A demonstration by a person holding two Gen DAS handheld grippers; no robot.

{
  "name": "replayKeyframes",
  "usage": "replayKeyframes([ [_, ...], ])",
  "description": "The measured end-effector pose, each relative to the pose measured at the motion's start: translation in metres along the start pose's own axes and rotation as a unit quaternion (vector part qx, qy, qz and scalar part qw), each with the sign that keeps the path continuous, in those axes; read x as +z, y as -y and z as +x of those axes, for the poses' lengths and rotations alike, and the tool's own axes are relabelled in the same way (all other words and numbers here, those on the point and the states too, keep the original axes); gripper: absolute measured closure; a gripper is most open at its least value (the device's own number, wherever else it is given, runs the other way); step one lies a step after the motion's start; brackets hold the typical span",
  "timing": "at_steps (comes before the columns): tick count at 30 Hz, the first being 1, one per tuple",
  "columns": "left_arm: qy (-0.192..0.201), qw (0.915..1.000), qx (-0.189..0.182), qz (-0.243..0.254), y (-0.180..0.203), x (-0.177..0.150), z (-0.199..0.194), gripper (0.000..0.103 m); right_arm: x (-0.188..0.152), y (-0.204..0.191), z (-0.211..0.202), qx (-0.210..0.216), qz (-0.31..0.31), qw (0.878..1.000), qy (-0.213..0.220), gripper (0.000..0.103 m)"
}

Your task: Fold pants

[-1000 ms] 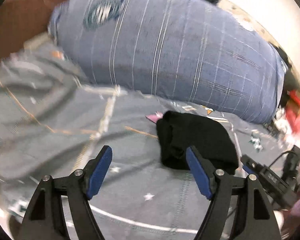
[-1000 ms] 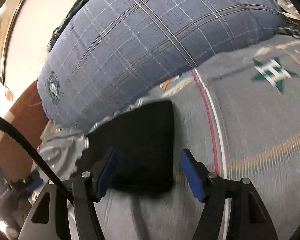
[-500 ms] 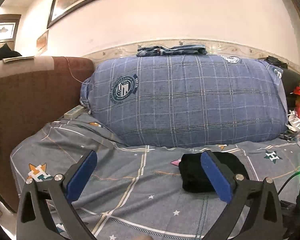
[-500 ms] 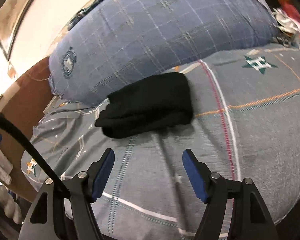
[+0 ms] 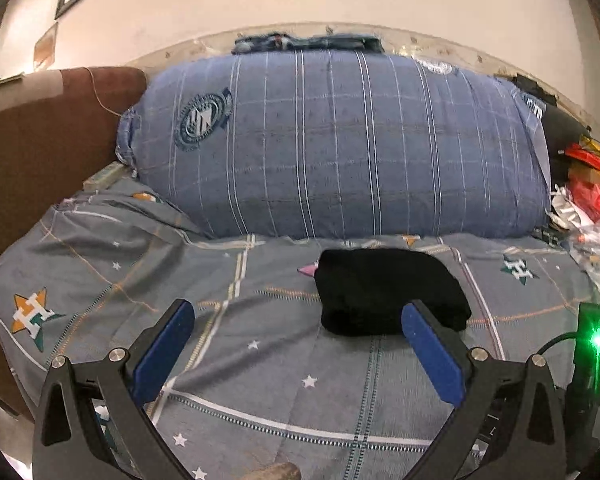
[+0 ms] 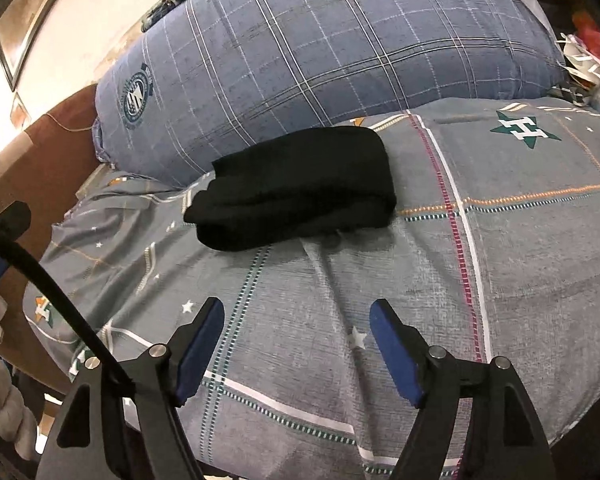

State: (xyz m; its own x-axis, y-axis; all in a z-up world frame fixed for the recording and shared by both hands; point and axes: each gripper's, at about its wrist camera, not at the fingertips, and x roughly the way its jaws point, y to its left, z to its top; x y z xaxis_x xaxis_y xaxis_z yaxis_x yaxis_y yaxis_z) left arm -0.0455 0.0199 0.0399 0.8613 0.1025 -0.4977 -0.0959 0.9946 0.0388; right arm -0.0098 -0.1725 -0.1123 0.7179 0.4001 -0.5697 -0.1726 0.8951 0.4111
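Note:
The black pants (image 5: pixel 388 292) lie folded into a compact bundle on the grey bed sheet (image 5: pixel 220 304), just in front of the big blue plaid pillow. They also show in the right wrist view (image 6: pixel 300 188). My left gripper (image 5: pixel 298 316) is open and empty, held back from the bundle near the bed's front edge. My right gripper (image 6: pixel 298 320) is open and empty too, well short of the bundle, above the sheet.
A large blue plaid pillow (image 5: pixel 332 148) lies across the back of the bed against the wall. A brown headboard (image 5: pixel 40 140) stands at the left. Red bags and clutter (image 5: pixel 588 184) sit at the right. A device with a green light (image 5: pixel 598 340) is at the lower right.
Both grippers have pulled back from the folded pants toward the bed's front edge and levelled out. The pants lie still on the sheet. Both grippers stay open.

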Motion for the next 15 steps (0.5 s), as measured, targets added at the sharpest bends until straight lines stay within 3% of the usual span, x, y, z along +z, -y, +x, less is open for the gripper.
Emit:
replayKeyframes([
  [10,-0.106,0.9935,-0.037,-0.018,0.009,-0.028,0.045,0.000,-0.012,0.010,0.002,-0.038,0.002,0.999,-0.010,0.019],
  [15,-0.119,0.9919,-0.041,-0.014,0.012,-0.035,0.052,0.000,-0.012,0.014,0.007,-0.045,0.007,0.999,-0.016,0.019],
])
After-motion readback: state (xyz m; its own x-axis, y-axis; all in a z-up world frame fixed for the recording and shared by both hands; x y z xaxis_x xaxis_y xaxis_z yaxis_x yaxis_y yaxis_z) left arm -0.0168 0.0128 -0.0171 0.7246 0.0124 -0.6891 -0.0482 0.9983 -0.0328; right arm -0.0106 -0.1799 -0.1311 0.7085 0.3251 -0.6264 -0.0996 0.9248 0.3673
